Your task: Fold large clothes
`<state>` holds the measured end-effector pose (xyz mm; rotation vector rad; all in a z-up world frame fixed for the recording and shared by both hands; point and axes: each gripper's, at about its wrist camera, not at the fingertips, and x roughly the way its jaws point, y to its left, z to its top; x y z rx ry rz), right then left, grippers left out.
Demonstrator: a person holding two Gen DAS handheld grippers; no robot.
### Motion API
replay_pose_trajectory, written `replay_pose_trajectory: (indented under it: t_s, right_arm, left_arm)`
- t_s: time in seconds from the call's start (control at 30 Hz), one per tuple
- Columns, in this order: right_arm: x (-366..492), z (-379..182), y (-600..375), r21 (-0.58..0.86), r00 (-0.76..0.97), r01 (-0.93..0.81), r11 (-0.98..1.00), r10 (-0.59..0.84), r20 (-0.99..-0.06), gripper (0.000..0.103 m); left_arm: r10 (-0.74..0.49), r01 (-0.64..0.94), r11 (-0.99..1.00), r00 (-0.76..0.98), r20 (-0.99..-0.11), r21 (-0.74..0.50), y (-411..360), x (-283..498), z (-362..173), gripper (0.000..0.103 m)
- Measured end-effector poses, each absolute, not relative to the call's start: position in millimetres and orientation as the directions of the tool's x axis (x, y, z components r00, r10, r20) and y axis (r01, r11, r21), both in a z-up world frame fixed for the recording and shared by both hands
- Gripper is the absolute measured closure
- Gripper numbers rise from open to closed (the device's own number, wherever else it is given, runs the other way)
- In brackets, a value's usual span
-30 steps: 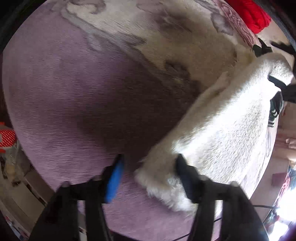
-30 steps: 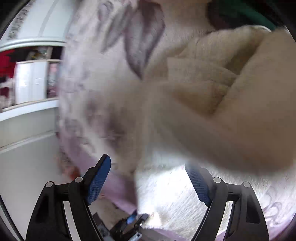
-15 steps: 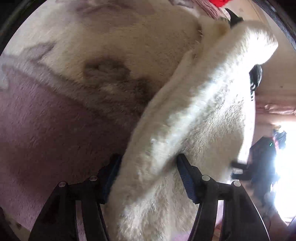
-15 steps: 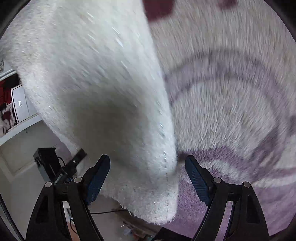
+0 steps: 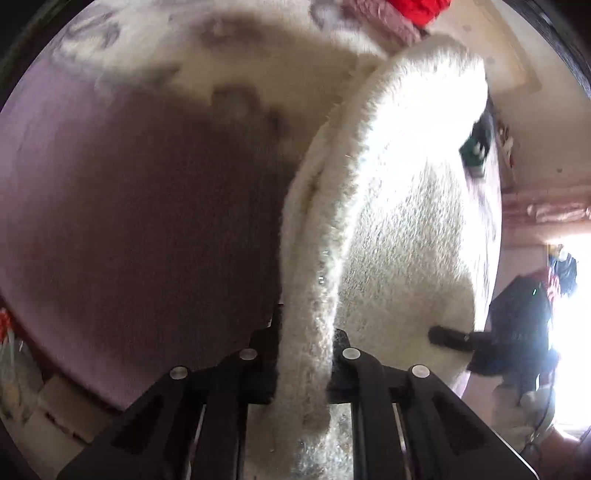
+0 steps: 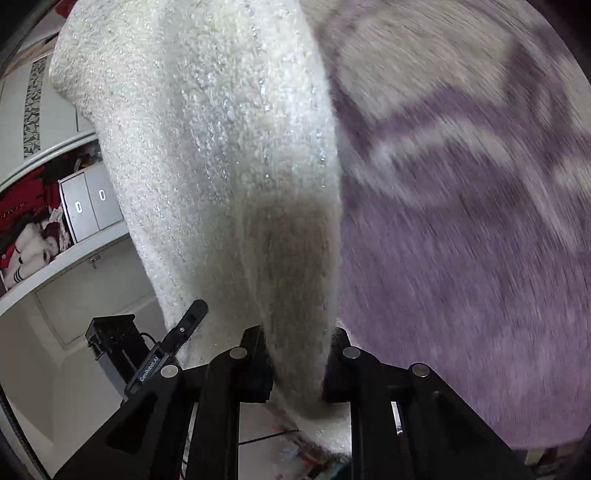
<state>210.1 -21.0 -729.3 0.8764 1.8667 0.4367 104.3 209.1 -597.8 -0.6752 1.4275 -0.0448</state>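
Nearest in the left wrist view, the left gripper (image 5: 303, 354) is clenched on a folded edge of the fluffy white knitted garment (image 5: 399, 221), which rises away from it over the purple and cream plush blanket (image 5: 140, 206). In the right wrist view, the right gripper (image 6: 298, 360) is closing, its jaws pressing another bunch of the same garment (image 6: 221, 147). Far behind lie a red cloth (image 5: 417, 9) and white cabinet doors (image 6: 90, 201).
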Motion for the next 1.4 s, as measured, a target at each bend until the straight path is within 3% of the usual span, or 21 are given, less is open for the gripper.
replay_pose_trajectory:
  t_s: [0.1,0.23,0.3,0.43,0.47,0.6,0.7,0.83,0.93,0.97,1.03,1.17,1.27,1.4]
  right_arm:
    - [183.2,-731.2,-30.1,0.567,-0.333,0.347,0.747,0.663,-0.67,0.079]
    - [187.5,-719.6,-57.0,0.509,-0.316,0.346,0.788,0.608,-0.728,0.065]
    - [198.8,-697.6,-71.4,0.482,-0.255,0.33,0.811,0.569,-0.782,0.064]
    - [243.8,-657.9,-84.0,0.512,-0.109,0.312,0.801,0.565,-0.818,0.063]
    - [261.5,-653.1,-76.9,0.516,-0.081,0.31,0.798,0.563,-0.822,0.063]
    - [347.5,-641.3,-24.7,0.55,0.031,0.276,0.788,0.564,-0.825,0.063]
    - [414.8,-656.1,33.0,0.552,0.023,0.23,0.801,0.563,-0.826,0.063]
    - [462.9,-711.0,100.2,0.372,-0.093,0.12,0.92,0.384,-0.919,0.062]
    - [459.5,-712.1,90.7,0.4,-0.121,0.115,0.909,0.412,-0.903,0.054]
    - [468.0,-701.1,74.4,0.441,-0.112,0.121,0.889,0.454,-0.884,0.043]
    - [460.0,-679.8,45.3,0.551,-0.078,0.176,0.816,0.569,-0.818,0.03]
    - [403.3,-656.9,-13.6,0.603,-0.05,0.292,0.743,0.641,-0.766,0.029]
    - [336.5,-653.2,-56.9,0.566,-0.053,0.382,0.731,0.628,-0.776,0.029]
    - [242.6,-649.8,-98.8,0.504,-0.059,0.494,0.708,0.606,-0.793,0.029]
  left_arm:
    - [-0.433,-0.418,0.809,0.055,-0.9,-0.414,201.9,79.5,-604.7,0.086]
    - [-0.417,-0.443,0.803,0.061,-0.907,-0.399,215.6,71.6,-574.2,0.083]
    - [-0.397,-0.432,0.811,0.091,-0.914,-0.395,214.9,81.7,-553.0,0.081]
    - [-0.372,-0.369,0.837,0.162,-0.914,-0.405,225.3,129.6,-527.6,0.051]
    - [-0.372,-0.353,0.841,0.171,-0.912,-0.409,227.2,145.7,-528.9,0.047]
    - [-0.397,-0.297,0.844,0.213,-0.893,-0.447,228.8,204.4,-546.7,0.047]
    - [-0.4,-0.261,0.849,0.252,-0.881,-0.46,234.2,247.1,-556.2,0.047]
    - [-0.422,-0.223,0.846,0.273,-0.864,-0.484,233.1,311.1,-573.8,0.047]
    - [-0.452,-0.225,0.833,0.251,-0.856,-0.506,239.2,335.7,-589.0,0.047]
    - [-0.471,-0.229,0.822,0.239,-0.849,-0.521,238.3,342.6,-595.4,0.047]
    - [-0.515,-0.22,0.802,0.218,-0.829,-0.556,233.3,350.1,-602.9,0.047]
    - [-0.466,-0.198,0.852,0.138,-0.874,-0.485,217.8,353.1,-621.6,0.044]
    - [-0.468,-0.211,0.851,0.113,-0.876,-0.482,223.5,350.8,-635.3,0.032]
    - [-0.503,-0.179,0.838,0.112,-0.857,-0.515,232.2,328.3,-603.9,0.035]
